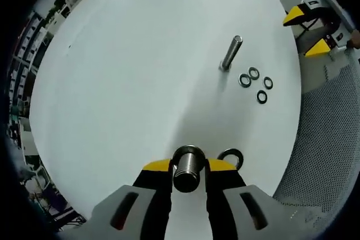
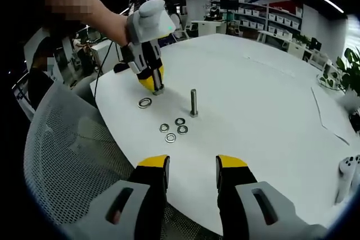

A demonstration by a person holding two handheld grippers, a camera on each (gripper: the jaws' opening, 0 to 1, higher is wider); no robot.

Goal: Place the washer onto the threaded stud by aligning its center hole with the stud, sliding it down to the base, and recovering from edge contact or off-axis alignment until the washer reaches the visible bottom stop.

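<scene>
My left gripper [image 1: 188,166] is shut on a short threaded stud [image 1: 188,168], seen end-on between its yellow-tipped jaws. A steel washer [image 1: 230,155] lies flat on the white table just right of that stud. In the right gripper view a hand holds the left gripper [image 2: 153,82] pointing down at the table, with the held stud [image 2: 158,89] at its tips and the washer [image 2: 145,103] beside it. A second stud [image 1: 230,52] [image 2: 193,103] stands upright and bare farther out. My right gripper [image 2: 191,167] is open and holds nothing, over the table's near edge.
Several loose washers [image 1: 256,84] [image 2: 174,129] lie clustered by the standing stud. The round white table [image 1: 140,71] drops off near a grey mesh chair [image 2: 67,155]. The right gripper [image 1: 308,31] shows beyond the table edge. A white controller [image 2: 350,172] rests at the far right.
</scene>
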